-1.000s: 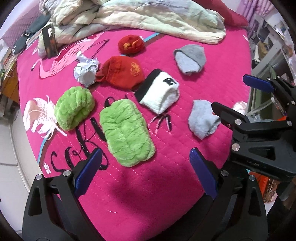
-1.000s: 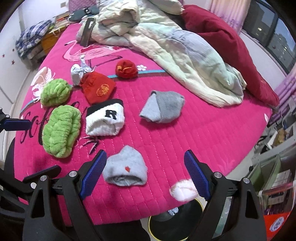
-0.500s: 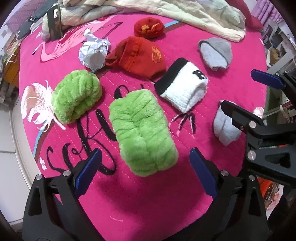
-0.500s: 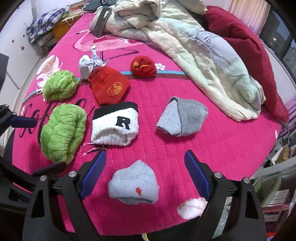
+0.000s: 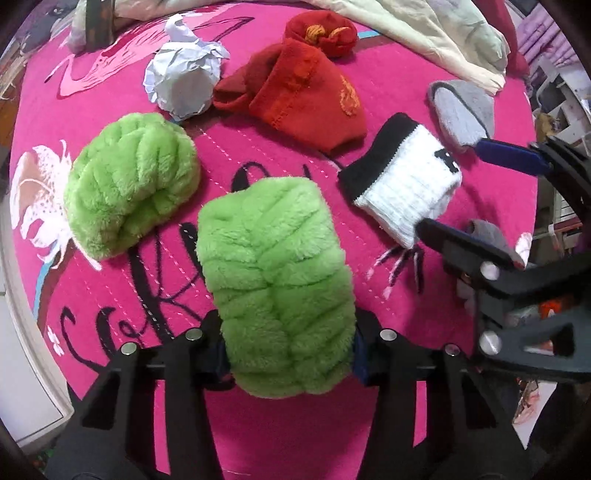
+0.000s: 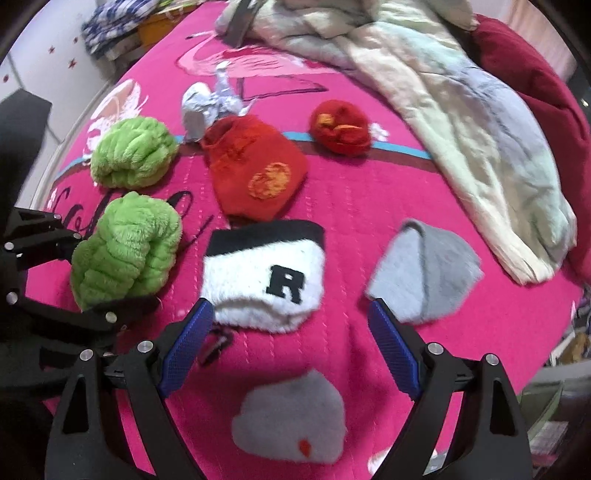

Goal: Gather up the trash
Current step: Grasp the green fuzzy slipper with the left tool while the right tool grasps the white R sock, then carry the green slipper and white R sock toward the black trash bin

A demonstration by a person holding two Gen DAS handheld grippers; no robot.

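Note:
A crumpled white paper ball (image 5: 183, 83) lies at the far side of the pink bedspread (image 5: 273, 439); it also shows in the right wrist view (image 6: 207, 107). My left gripper (image 5: 290, 349) is shut on a fuzzy green sock bundle (image 5: 275, 273), its fingers pressed into both sides; the bundle also shows in the right wrist view (image 6: 125, 254). My right gripper (image 6: 290, 347) is open and empty, above a white sock with a black R (image 6: 266, 278) and a grey sock (image 6: 291, 415).
A second green bundle (image 5: 129, 181), a red sock (image 5: 299, 99), a red ball sock (image 5: 321, 31) and a grey sock (image 5: 461, 107) lie about the bed. A rumpled quilt (image 6: 436, 74) and a dark red pillow (image 6: 535, 88) are at the back.
My left gripper has moved forward and closed on the near green bundle. My right gripper has moved forward over the white R sock and stays open.

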